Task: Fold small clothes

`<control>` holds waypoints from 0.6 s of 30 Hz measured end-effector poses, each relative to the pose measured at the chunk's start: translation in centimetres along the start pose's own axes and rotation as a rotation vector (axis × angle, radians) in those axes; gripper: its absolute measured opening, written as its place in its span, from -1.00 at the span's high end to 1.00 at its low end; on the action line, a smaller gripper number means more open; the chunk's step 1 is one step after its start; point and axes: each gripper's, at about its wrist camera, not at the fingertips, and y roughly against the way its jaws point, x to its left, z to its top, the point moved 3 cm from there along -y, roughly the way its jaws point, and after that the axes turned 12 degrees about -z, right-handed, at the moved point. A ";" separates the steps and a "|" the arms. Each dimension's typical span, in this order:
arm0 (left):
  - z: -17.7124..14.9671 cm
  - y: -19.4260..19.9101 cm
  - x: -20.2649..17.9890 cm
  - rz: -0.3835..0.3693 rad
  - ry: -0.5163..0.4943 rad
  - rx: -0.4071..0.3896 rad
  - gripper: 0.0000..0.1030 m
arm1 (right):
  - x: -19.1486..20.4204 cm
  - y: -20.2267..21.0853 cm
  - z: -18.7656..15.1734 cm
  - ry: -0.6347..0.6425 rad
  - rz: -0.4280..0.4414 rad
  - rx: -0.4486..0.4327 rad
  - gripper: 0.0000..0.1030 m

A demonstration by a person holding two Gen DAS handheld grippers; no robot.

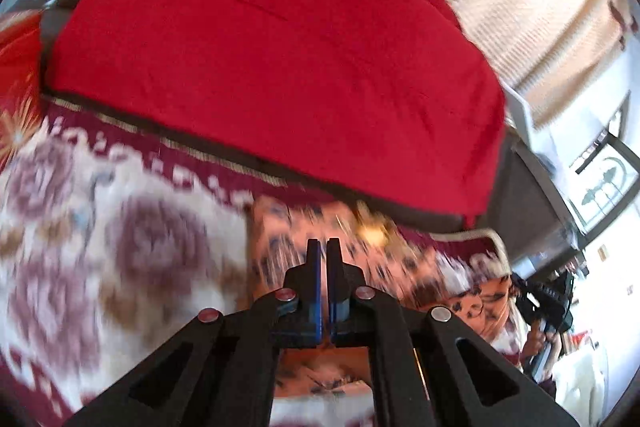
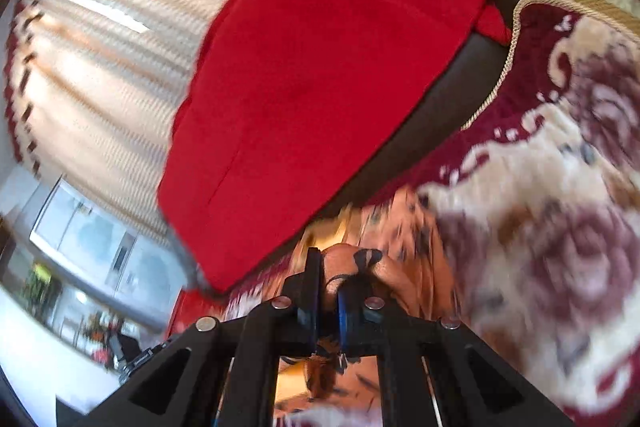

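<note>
Sofa [image 1: 516, 195] fills most of what I see, dark and padded, with a red cloth [image 1: 260, 67] draped flat over its back, likely parked there so it stays out of the folding area. Below it a flowered cover [image 1: 100, 227] in cream and maroon spreads over the seat, and I judge it serves as my working surface. Behind the sofa hang pale curtains [image 2: 100, 47], with a window [image 2: 88, 235] lower down.

The small garment I am folding is an orange patterned cloth [image 1: 304, 239], lying on the flowered cover just in front of the red cloth. I hold it at two places at once, probably so one edge can be carried over in a single even fold.

My right gripper [image 2: 328, 287] has its fingers pinched nearly together on a bunched fold of the orange cloth, which bulges up between the blue pads [image 2: 344, 303]. My left gripper [image 1: 323, 259] has its fingers drawn together to a thin slit; I cannot make out cloth between the tips, though the orange fabric lies right under and behind them, so whether I have a hem there is uncertain.

I see no baskets, bins or trays in either view, so nothing holds folded pieces here. Both views are smeared, so finer detail of the print is lost.
</note>
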 end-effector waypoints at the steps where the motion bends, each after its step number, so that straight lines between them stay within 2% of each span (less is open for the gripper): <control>1: 1.1 -1.4 0.7 0.014 0.008 -0.001 0.96 | -0.6 -2.5 1.6 -0.040 -0.014 0.001 0.87; 4: 2.1 -5.2 2.6 0.037 0.047 0.021 0.96 | -2.0 -8.8 3.8 -0.091 -0.027 0.035 0.87; 7: -0.1 -7.1 3.4 0.025 0.055 0.038 0.90 | -4.1 -13.7 3.7 -0.148 -0.048 0.088 0.80; 9: -2.4 -7.6 4.1 0.068 0.089 0.044 0.44 | -5.2 -15.3 3.1 -0.174 -0.035 0.108 0.80; 10: -3.0 -7.5 4.0 0.060 0.087 0.028 -0.04 | -5.8 -16.1 2.8 -0.172 -0.056 0.122 0.80; 11: -3.7 -7.6 3.8 0.051 0.074 0.002 -0.42 | -6.2 -16.7 2.6 -0.167 -0.071 0.138 0.80; 13: -4.4 -8.3 3.2 0.081 0.052 0.000 -0.62 | -6.5 -17.1 2.3 -0.170 -0.063 0.149 0.79; 14: -4.3 -8.9 2.9 0.083 0.041 0.023 -0.62 | -6.5 -17.0 2.2 -0.174 -0.059 0.142 0.79; 18: -4.2 -11.3 2.9 -0.032 0.027 0.137 -0.66 | -6.1 -16.5 1.6 -0.170 -0.045 0.130 0.79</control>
